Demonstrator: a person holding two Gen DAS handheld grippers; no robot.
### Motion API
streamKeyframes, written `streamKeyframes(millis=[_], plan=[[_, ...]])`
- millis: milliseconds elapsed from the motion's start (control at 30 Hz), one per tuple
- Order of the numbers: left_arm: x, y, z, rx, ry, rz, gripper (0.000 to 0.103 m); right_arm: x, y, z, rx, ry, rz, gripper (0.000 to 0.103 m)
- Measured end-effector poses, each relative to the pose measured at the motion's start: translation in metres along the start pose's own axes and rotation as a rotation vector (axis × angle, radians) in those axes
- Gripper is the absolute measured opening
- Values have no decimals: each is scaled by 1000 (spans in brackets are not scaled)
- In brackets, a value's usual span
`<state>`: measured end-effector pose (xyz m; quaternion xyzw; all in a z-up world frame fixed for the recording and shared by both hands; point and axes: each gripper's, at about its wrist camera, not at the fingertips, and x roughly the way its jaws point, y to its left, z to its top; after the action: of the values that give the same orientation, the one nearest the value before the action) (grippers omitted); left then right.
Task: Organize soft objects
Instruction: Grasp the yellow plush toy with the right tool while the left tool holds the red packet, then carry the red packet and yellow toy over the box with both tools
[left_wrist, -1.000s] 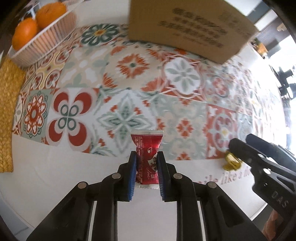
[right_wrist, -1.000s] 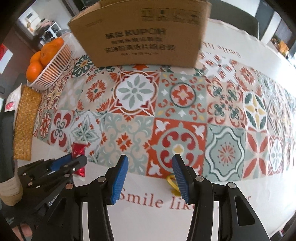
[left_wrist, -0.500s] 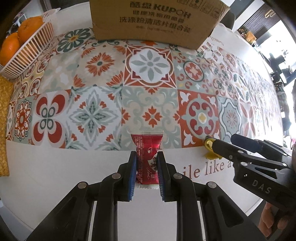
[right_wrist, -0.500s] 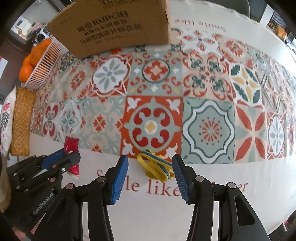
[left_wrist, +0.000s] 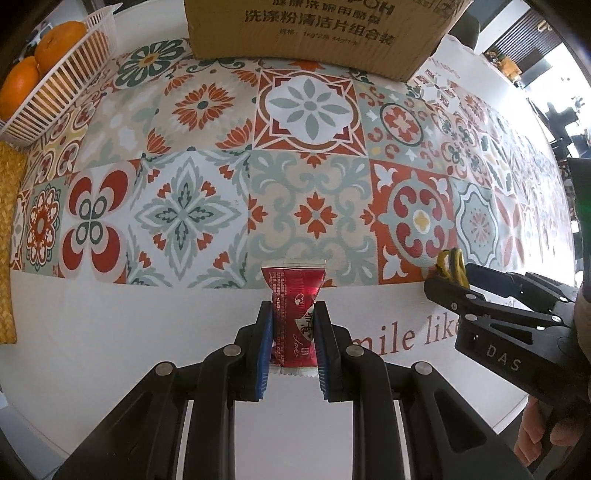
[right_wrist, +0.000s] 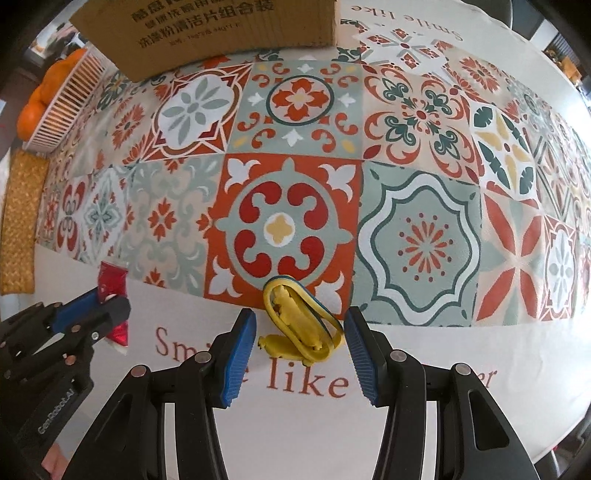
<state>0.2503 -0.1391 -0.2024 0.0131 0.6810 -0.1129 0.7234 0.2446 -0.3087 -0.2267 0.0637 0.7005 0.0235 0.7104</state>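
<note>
Fingers of the left gripper (left_wrist: 293, 314) are closed on a red snack packet (left_wrist: 295, 306), pinching it at its middle so its top edge stands above the blue pads, held over the white front strip of the surface (left_wrist: 110, 325). The right gripper (right_wrist: 299, 332) has its fingers spread wide, one on each side of a yellow rubbery object (right_wrist: 299, 325) that lies on the surface at the border between the tile pattern and the white strip printed with red lettering. Neither blue pad visibly touches it. A cardboard box (left_wrist: 317, 29) stands at the far side, and a white basket (left_wrist: 59, 96) of oranges (left_wrist: 59, 40) sits to the left beside a woven mat (left_wrist: 7, 236).
</note>
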Motion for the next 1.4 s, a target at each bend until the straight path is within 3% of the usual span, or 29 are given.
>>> streamKeyframes(millis=[233, 333, 367, 467, 833, 1400], plan=[[5, 0, 1, -8, 8, 9, 22, 4, -4, 4, -6, -19, -16, 51], [5, -3, 2, -5, 7, 12, 22, 6, -1, 8, -12, -31, -30, 44], [5, -3, 2, -4, 6, 11, 22, 6, -1, 9, -13, -35, -37, 34], [6, -10, 6, 4, 2, 5, 22, 3, -3, 8, -2, -41, -28, 28], [-16, -29, 17, 56, -81, 9, 22, -21, -7, -10, 43, -95, 53, 27], [-94, -18, 27, 86, -276, -29, 21, -99, 21, -10, 29, -312, 71, 27]])
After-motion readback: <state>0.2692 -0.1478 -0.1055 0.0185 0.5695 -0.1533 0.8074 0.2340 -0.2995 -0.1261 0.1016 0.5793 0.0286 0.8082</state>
